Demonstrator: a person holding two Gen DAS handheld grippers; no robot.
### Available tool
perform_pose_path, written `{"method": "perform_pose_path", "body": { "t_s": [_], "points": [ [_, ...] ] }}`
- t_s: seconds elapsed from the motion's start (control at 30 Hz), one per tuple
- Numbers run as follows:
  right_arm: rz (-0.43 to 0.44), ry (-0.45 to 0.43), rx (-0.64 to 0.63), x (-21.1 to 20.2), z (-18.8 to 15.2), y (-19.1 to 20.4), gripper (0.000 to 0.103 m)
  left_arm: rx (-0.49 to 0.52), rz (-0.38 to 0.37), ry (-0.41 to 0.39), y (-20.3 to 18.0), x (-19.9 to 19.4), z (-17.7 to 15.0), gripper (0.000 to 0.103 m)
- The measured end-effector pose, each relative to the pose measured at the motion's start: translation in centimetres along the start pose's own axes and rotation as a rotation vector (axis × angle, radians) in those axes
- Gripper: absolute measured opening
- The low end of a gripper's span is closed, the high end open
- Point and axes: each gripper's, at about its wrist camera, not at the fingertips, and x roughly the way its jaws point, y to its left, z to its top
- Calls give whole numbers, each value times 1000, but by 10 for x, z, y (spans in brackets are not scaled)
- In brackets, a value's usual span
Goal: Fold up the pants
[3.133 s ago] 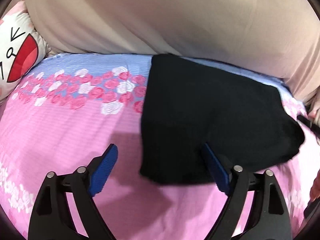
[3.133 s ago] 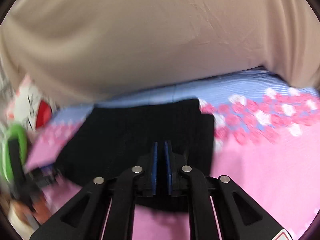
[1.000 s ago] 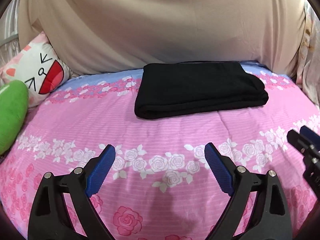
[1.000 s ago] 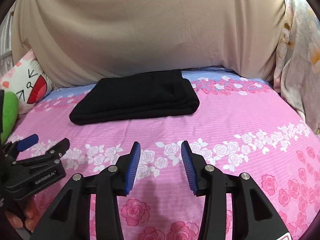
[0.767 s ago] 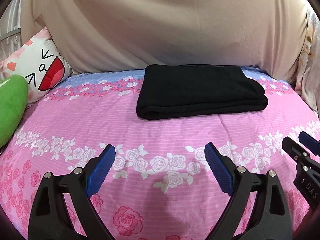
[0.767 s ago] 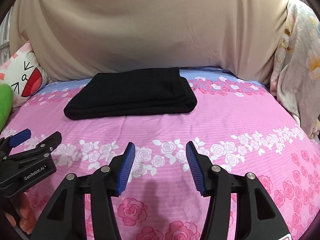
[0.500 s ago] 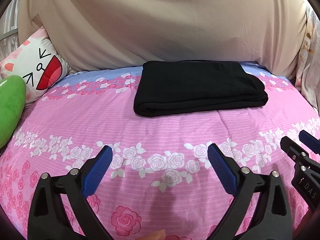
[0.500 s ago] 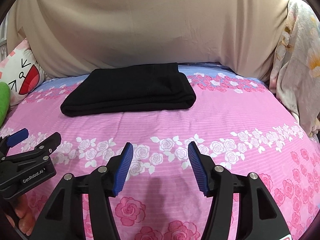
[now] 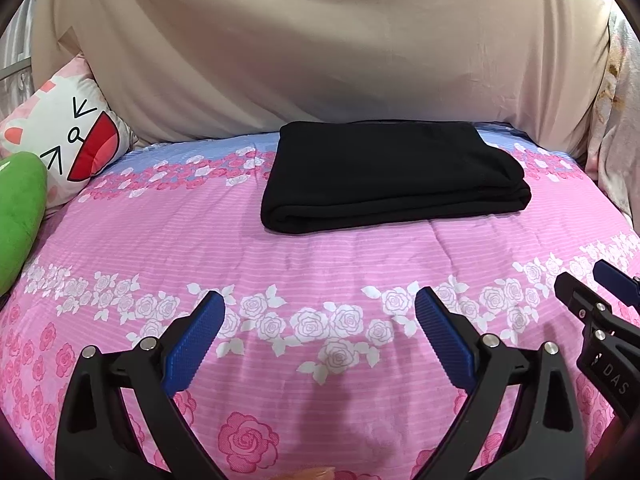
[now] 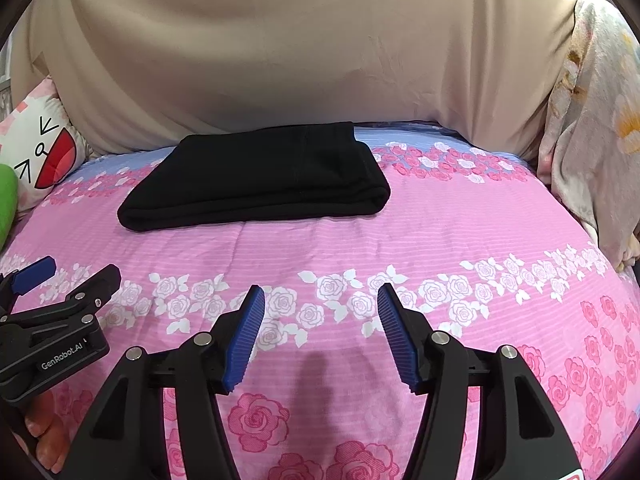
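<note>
Big pink rose bedspread (image 9: 320, 248) is hemmed in by a beige sheet (image 9: 320, 60) behind, with loads of bare room up front. Black pants (image 9: 384, 176) are laid folded near the back edge, same as a second ago. Left gripper (image 9: 320, 320) is held wide apart, empty; right gripper (image 10: 320, 312) has just been opened further, nothing between.

Both tools (image 9: 320, 304) (image 10: 320, 300) back off folded pants (image 9: 392, 176)

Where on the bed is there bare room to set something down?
Free: the pink quilt between the folded black pants and both open grippers, left gripper and right gripper. Crowded: left edge, by the cartoon pillow and green cushion.
</note>
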Motion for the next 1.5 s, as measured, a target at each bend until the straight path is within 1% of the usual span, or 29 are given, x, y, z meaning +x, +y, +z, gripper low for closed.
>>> {"method": "perform_pose_path", "body": {
  "t_s": [0.47,0.57,1.33,1.37,1.4,1.47,1.5],
  "points": [
    [-10,2,-1,0,0,1,58,3,-3,0,-1,0,1,93],
    [-17,2,-1,0,-1,2,60,1,-3,0,-1,0,1,93],
    [-13,6,-2,2,0,0,60,2,-3,-1,-2,0,1,93],
    [-14,7,-2,2,0,1,60,2,-4,-1,-2,0,1,92],
    [-16,7,-2,2,0,1,60,2,-9,-2,-2,0,1,89],
    [-14,7,-2,2,0,1,60,-1,-33,-13,-2,-2,1,85],
    [-15,6,-1,2,0,1,60,-1,-42,-18,-1,-3,1,84]
  ]
}}
